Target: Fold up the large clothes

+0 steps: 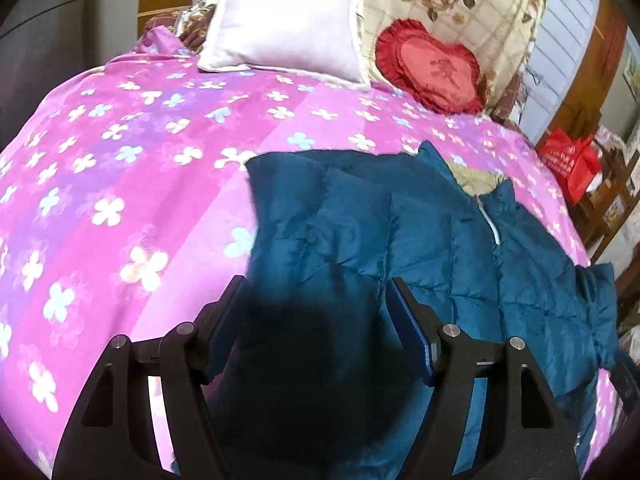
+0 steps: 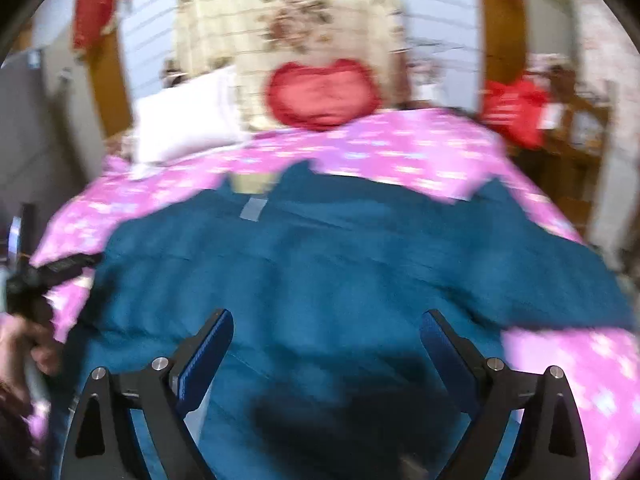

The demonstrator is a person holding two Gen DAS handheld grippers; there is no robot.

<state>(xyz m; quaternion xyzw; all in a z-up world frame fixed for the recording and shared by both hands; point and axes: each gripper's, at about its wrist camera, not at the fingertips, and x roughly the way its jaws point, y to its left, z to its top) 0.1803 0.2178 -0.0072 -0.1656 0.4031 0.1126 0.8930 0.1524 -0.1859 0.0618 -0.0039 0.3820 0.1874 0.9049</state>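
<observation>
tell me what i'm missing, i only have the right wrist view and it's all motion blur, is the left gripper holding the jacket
Observer: No. The left gripper is open over the teal jacket, nothing pinched.
Operator: which part is it over
Observer: A folded panel on the jacket's left side, beside the zipper.
Operator: anything on the bed past the jacket
Observer: A white pillow and a red heart cushion, both apart from the jacket.
Operator: and my right gripper
Observer: The right gripper is open too, above the jacket.
</observation>
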